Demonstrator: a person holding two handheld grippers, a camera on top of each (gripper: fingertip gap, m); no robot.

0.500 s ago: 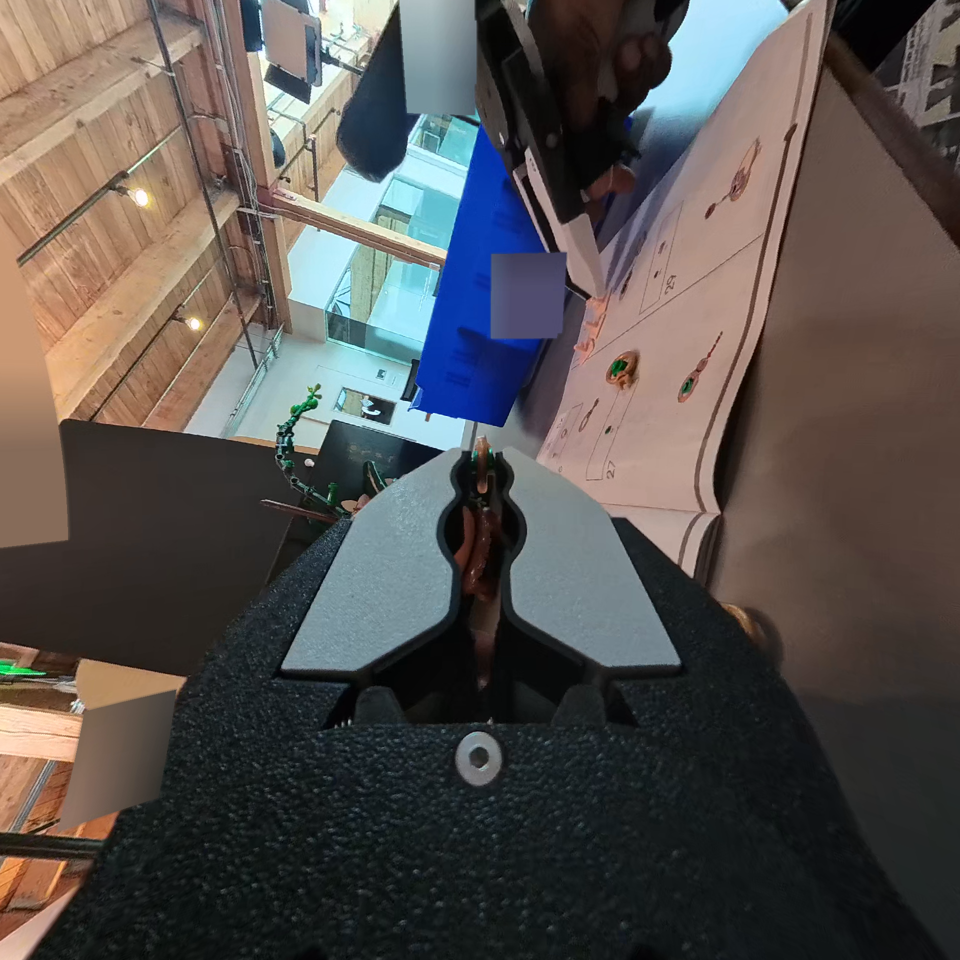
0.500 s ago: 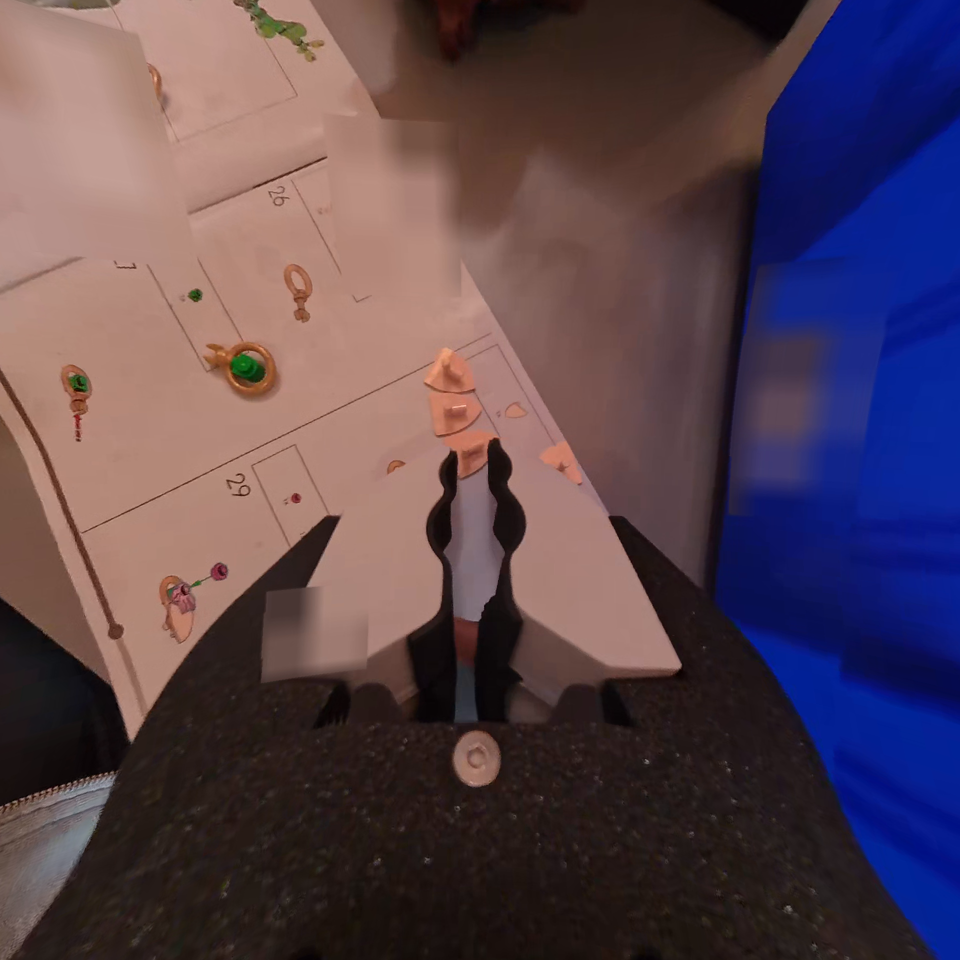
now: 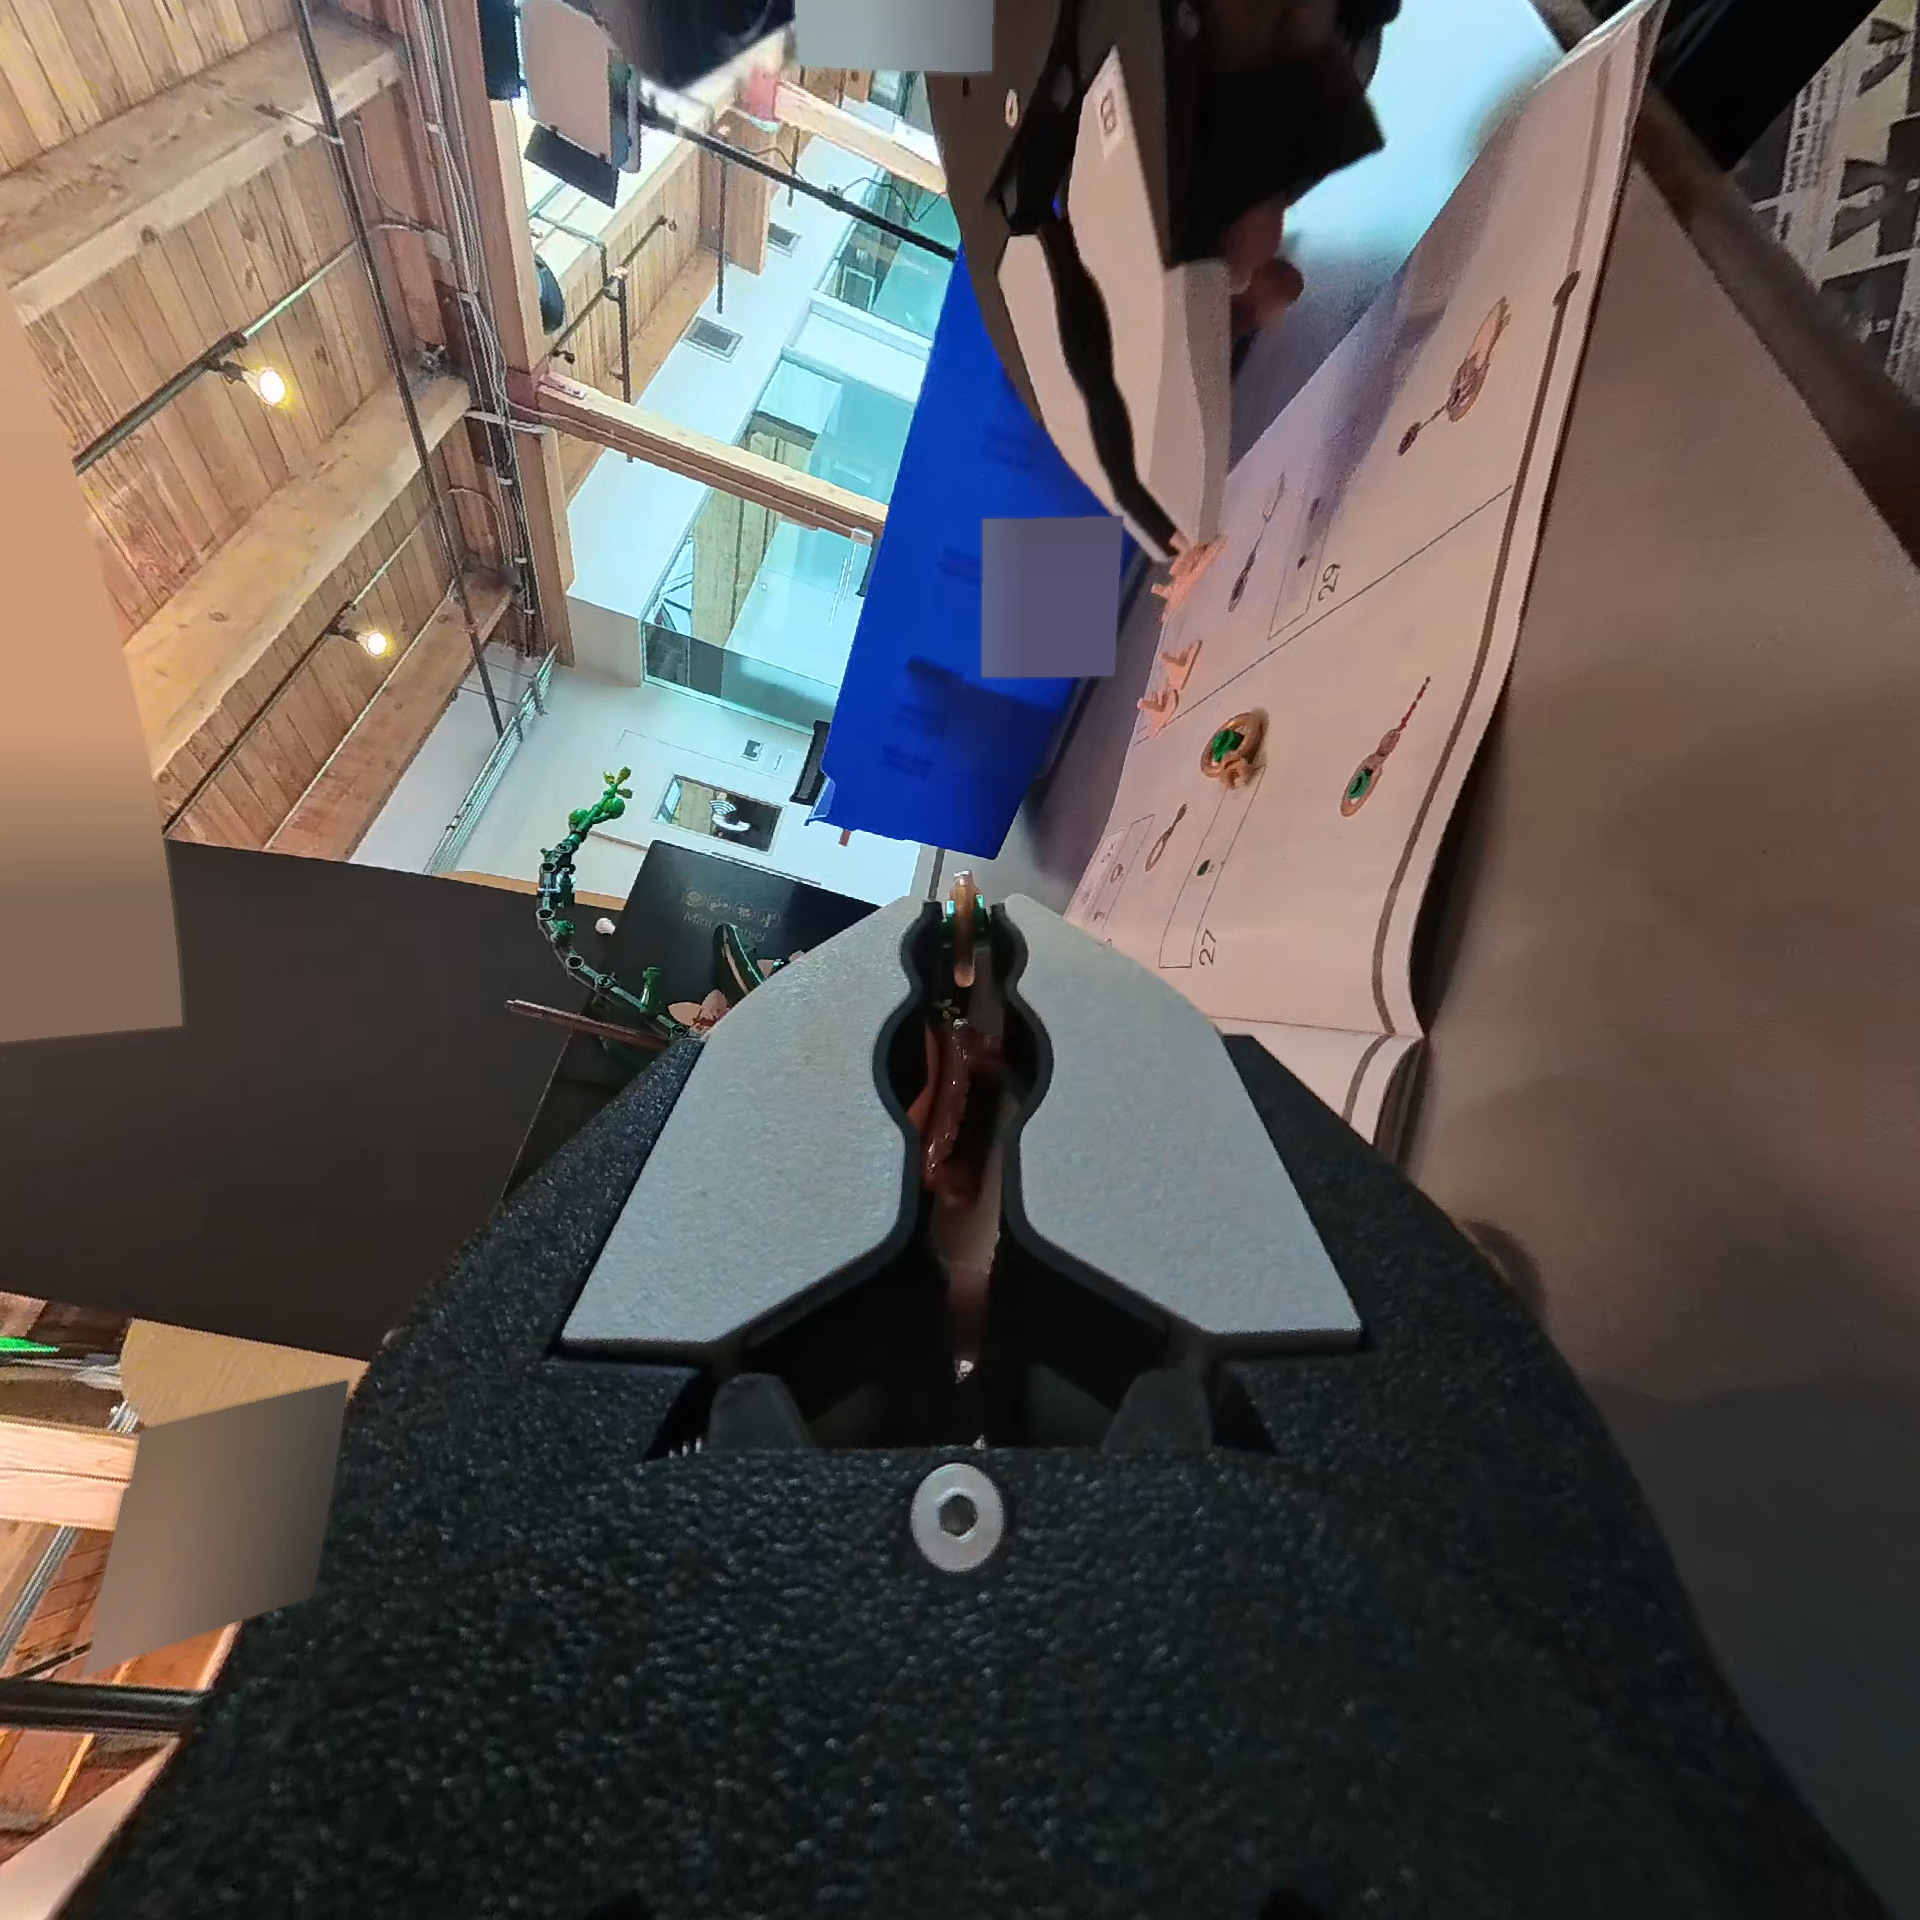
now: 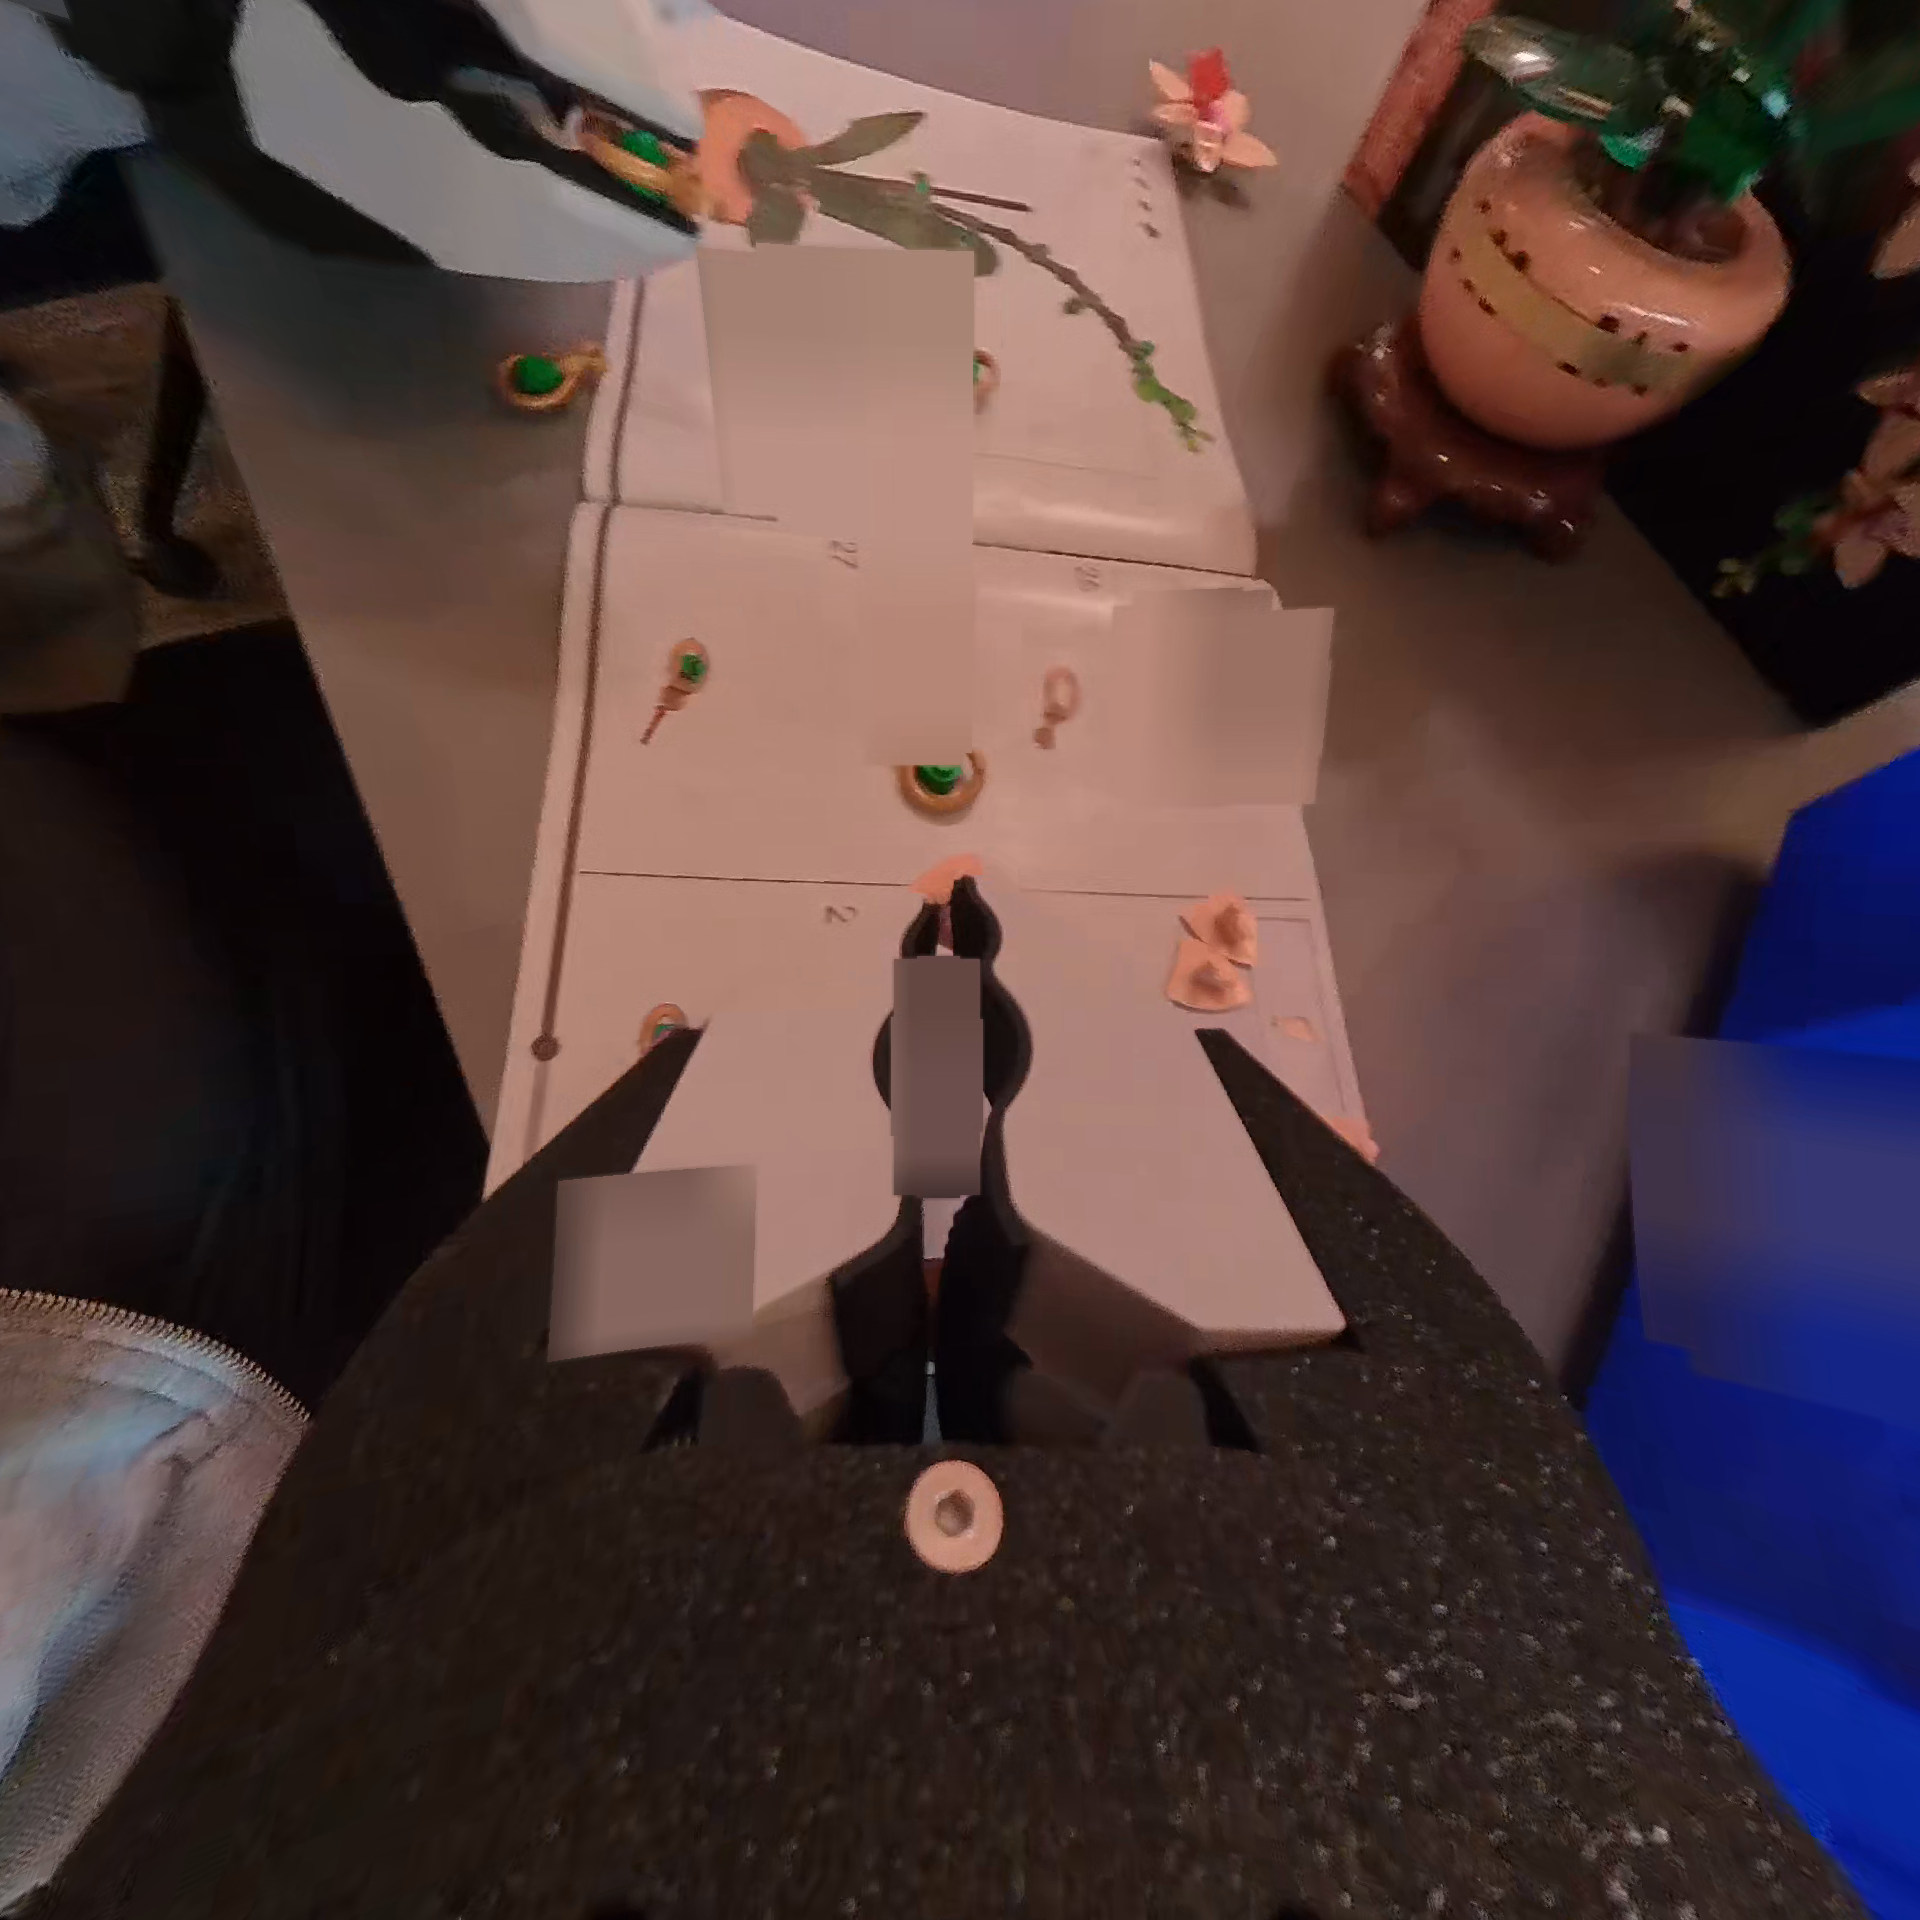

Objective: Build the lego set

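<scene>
1. Grey desk (image 4: pixel 1455 779), dimly lit; timber walls and glazing behind in the left wrist view. An open instruction booklet (image 4: pixel 748 935) lies across the desk's middle, a blue bin (image 4: pixel 1818 1039) at its right side.
2. Right gripper (image 4: pixel 954 902): jaws clenched, tips pinching a small peach petal piece (image 4: pixel 948 871), which sticks out just ahead of the tips, above the booklet's near page.
3. Left gripper (image 3: pixel 966 914): jaws closed on a brown stem assembly (image 3: pixel 951 1101), long axis running along the fingers, a pale ring end poking past the tips. In the right wrist view it appears at the booklet's far left corner, with green leaves trailing from what it holds.
4. Key relation: the held petal lies at the near page, the stem assembly ahead and to the left across the booklet; the two grippers are well apart. Joining them probably calls for bringing the tips together above the booklet.
5. Spare peach petals (image 4: pixel 1210 956): a small cluster on the booklet's right edge, just right of the right fingertips.
6. Gold ring with green stud (image 4: pixel 940 784): on the page just beyond the held petal; another (image 4: pixel 545 376) on bare desk off the booklet's far left corner.
7. Flowerpot model (image 4: pixel 1590 301) on a brown stand at the desk's far right corner; its detail is blurred.
8. Open room: bare desk between booklet and bin; air above the pages is free.
</scene>
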